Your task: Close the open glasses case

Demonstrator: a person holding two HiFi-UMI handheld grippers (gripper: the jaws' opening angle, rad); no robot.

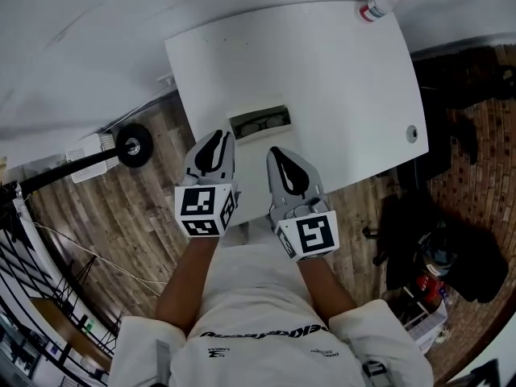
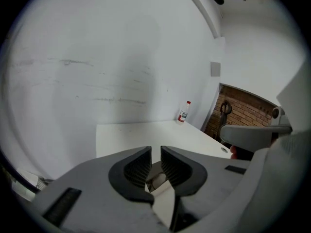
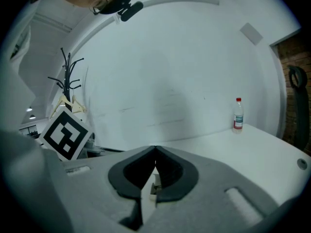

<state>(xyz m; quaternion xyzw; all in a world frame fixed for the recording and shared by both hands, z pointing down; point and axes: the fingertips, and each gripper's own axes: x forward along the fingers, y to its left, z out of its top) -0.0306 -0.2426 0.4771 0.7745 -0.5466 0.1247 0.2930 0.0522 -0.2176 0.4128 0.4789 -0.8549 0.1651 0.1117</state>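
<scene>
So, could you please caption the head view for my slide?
Left hand-held gripper and right hand-held gripper poised before the open glasses case on a white table.

The scene is being viewed from the head, steeply downward, with the white worktop (image 1: 322,71) being taken in whole from well above. The left claw (image 2: 155,152) is being looked along from close behind, low over the near edge, toward the far right corner. The right claw (image 3: 155,149) is being looked along likewise from just beside it. The bottle (image 1: 380,3) at that corner is being shared by all three views.
</scene>
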